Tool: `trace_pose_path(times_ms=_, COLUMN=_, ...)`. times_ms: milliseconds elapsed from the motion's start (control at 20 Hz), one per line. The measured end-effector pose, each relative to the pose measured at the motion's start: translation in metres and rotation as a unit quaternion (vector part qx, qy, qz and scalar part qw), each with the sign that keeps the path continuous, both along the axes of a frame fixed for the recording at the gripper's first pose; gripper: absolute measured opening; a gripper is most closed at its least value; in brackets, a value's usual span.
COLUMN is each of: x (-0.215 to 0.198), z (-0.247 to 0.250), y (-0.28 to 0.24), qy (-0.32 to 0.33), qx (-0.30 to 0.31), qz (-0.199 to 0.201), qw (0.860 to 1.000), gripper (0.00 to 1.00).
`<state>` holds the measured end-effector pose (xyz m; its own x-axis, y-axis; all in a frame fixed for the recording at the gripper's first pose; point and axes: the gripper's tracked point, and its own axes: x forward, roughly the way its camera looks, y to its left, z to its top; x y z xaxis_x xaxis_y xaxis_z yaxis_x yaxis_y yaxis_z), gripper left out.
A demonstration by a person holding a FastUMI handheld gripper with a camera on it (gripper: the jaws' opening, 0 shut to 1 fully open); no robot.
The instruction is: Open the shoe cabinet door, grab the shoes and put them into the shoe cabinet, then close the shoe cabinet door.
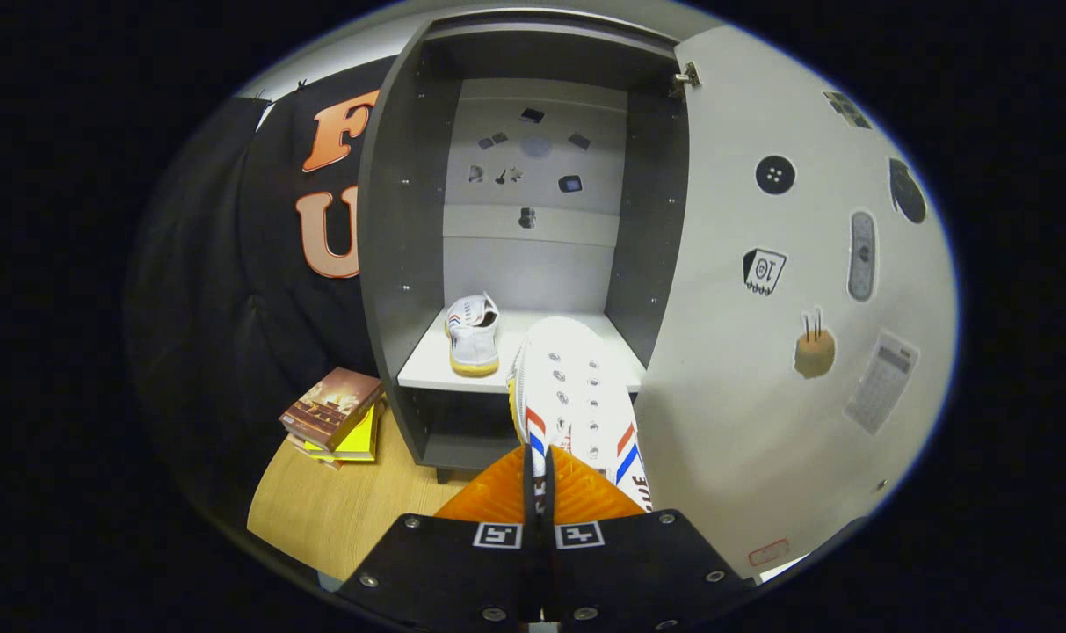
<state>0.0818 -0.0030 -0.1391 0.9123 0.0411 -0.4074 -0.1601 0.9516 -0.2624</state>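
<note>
At lower centre of the frame the gripper is clenched on a white shoe: its two fingers sit nearly together, pinching a thin edge of the shoe's heel end, and the shoe runs forward and up from them, toe pointing into the shoe cabinet. Red and blue diagonal stripes mark both sides of this shoe, two rows of metal eyelets run along its top, and some dark lettering near the right-hand stripe is cut off and not legible. Its toe overlaps the front edge of the white shelf at mid-frame; whether it touches the shelf cannot be told. A second white shoe already stands on that shelf, left of the held one and apart from it, heel toward the camera, with a yellowish sole and small red and blue stripes. Cabinet body is dark grey with a pale back panel carrying several small dark stickers, too small to read. The cabinet door is swung open and occupies the right half of the frame, hinge visible at its top left corner; its inner face bears picture stickers: a button, a remote control, a calculator, a small cake-like shape and a tag with marks I cannot read. Lower left, a stack of books, brown cover above yellow ones, lies on the wooden worktop just beside the cabinet's foot.
</note>
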Motion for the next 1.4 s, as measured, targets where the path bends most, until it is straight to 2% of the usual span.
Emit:
trace_pose_path(times_ms=200, x=0.049, z=0.024, y=0.009, qy=-0.008, qx=-0.007, qz=0.002, qw=1.0, gripper=0.0)
trace_pose_path(times_ms=400, x=0.118, z=0.02, y=0.017, qy=0.003, qx=-0.018, qz=0.006, qw=1.0, gripper=0.0)
trace_pose_path(times_ms=700, x=0.232, z=-0.027, y=0.03, qy=0.048, qx=-0.04, qz=0.003, qw=0.998, gripper=0.0)
trace_pose_path(times_ms=900, x=0.291, z=-0.072, y=0.038, qy=0.091, qx=-0.037, qz=-0.002, qw=0.995, gripper=0.0)
trace_pose_path(times_ms=1050, x=0.312, z=-0.092, y=0.043, qy=0.101, qx=-0.042, qz=-0.004, qw=0.994, gripper=0.0)
trace_pose_path(times_ms=1250, x=0.33, z=-0.092, y=0.044, qy=0.076, qx=-0.051, qz=0.007, qw=0.996, gripper=0.0)
trace_pose_path(times_ms=1350, x=0.33, z=-0.089, y=0.04, qy=0.072, qx=-0.048, qz=-0.002, qw=0.996, gripper=0.09)
trace_pose_path(times_ms=1400, x=0.325, z=-0.082, y=0.037, qy=0.064, qx=-0.047, qz=-0.009, qw=0.997, gripper=0.21)
